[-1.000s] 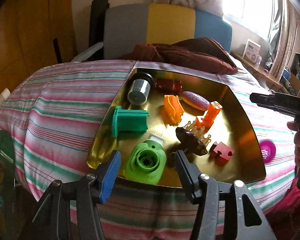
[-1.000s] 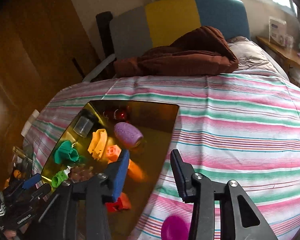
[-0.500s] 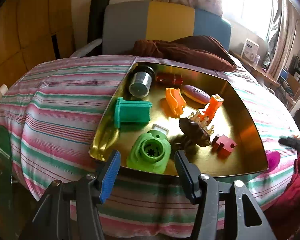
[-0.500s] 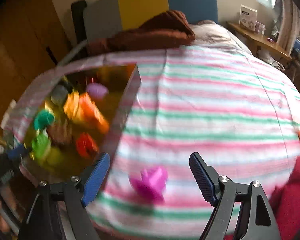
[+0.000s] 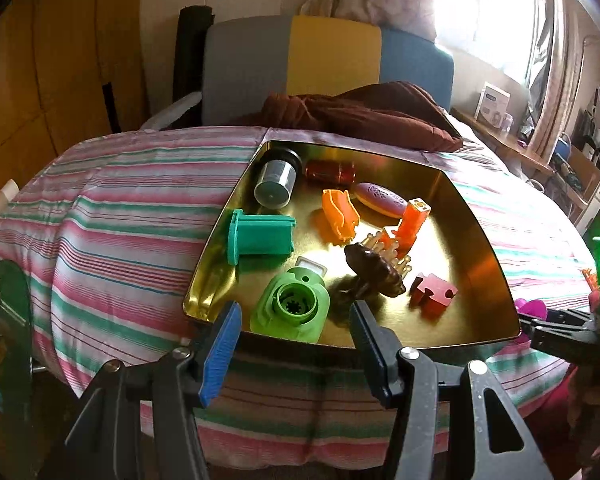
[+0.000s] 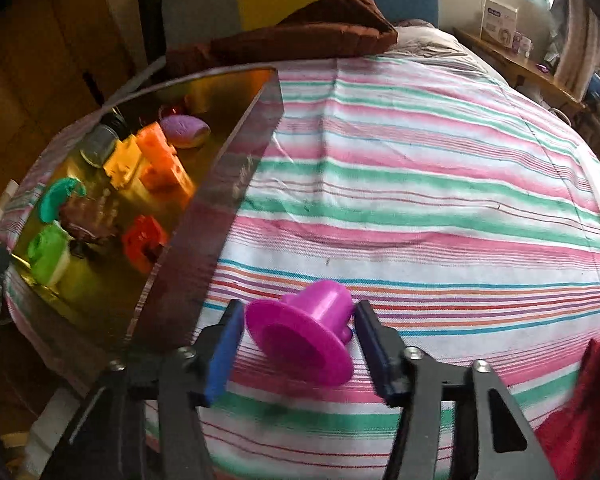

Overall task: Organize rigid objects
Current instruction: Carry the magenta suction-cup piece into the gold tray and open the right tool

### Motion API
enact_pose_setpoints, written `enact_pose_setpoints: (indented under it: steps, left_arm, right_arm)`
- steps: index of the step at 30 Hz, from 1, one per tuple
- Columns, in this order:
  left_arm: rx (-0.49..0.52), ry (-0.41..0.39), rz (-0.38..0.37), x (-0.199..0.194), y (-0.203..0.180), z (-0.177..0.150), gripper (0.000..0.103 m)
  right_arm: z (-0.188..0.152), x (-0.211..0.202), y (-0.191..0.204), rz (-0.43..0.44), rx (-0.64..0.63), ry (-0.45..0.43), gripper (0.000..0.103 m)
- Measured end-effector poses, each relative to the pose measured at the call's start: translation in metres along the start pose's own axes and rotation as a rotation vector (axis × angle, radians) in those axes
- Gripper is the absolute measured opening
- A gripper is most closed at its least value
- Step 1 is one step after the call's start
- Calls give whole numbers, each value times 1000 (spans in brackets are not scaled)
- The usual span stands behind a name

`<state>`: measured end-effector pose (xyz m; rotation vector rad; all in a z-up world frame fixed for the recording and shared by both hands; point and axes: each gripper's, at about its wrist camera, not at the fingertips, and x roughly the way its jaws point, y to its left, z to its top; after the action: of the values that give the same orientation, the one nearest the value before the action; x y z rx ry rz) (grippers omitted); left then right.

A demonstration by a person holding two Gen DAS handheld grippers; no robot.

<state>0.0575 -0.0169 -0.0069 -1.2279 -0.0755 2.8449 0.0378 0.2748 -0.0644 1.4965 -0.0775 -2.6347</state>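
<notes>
The right gripper (image 6: 300, 334) sits low over the striped bedcover (image 6: 420, 184) with its jaws apart and a bright magenta plastic flanged cup (image 6: 306, 328) lying on its side between them — the blue pads flank the piece closely, but whether either pad touches it cannot be told. The magenta piece lies on the cover just right of the gold metal tray (image 6: 204, 216), outside its right wall, with its wide flange facing the camera.

The left gripper (image 5: 296, 344) hovers at the tray's near edge, fingers spread and holding nothing. In its view the tray (image 5: 472, 216) holds the other pieces: a grey cylindrical jar with a dark cap (image 5: 276, 182) on its side at the far left, a dark red glossy cylinder (image 5: 331, 171) just right of it, and a purple oval soap-like piece (image 5: 380, 199) farther right. A teal plastic flanged block (image 5: 260, 236) lies near the left wall, an orange ridged plastic clip (image 5: 340, 214) sits mid-tray, and an orange translucent square tube (image 5: 412, 224) leans up to its right. Nearer, a lime-green plastic housing with a round toothed socket (image 5: 294, 306) lies between the left fingers' line of sight — beside it are a dark brown brush with pale bristles (image 5: 374, 266) and a red puzzle-shaped block (image 5: 434, 290). A brown blanket (image 5: 364, 114) is bunched beyond the tray's far edge.
</notes>
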Motion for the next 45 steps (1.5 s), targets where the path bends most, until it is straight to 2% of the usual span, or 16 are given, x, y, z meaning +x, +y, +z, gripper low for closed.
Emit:
enact_pose_setpoints:
  steps: [11,16,22,27,32,38,45]
  left_arm:
    - [13,2,14,-1,-1,0,57]
    - [12,2,13,-1,-1,0,57]
    - [7,5,18,-1,2,0,57]
    - [7,7,26,0,6,1,57]
    - [-2,7,31,0,11,2,57]
    - [-39,-1,14,-1,18,4,57]
    - [-36,-21,22,-4,17,6,57]
  right_arm:
    - [3,-18,-14,0,36,-21,55]
    - [29,-45,-7,40,34,-92,55]
    - [72,-62,36,87,-63,-165,55]
    - [100,-41,76,99,-168,-138,55]
    - [113,-7,107,37,-306,-75,56]
    - [114,23,113,-28,-408,-27,56]
    - [111,48,109,-63,-432,13,55]
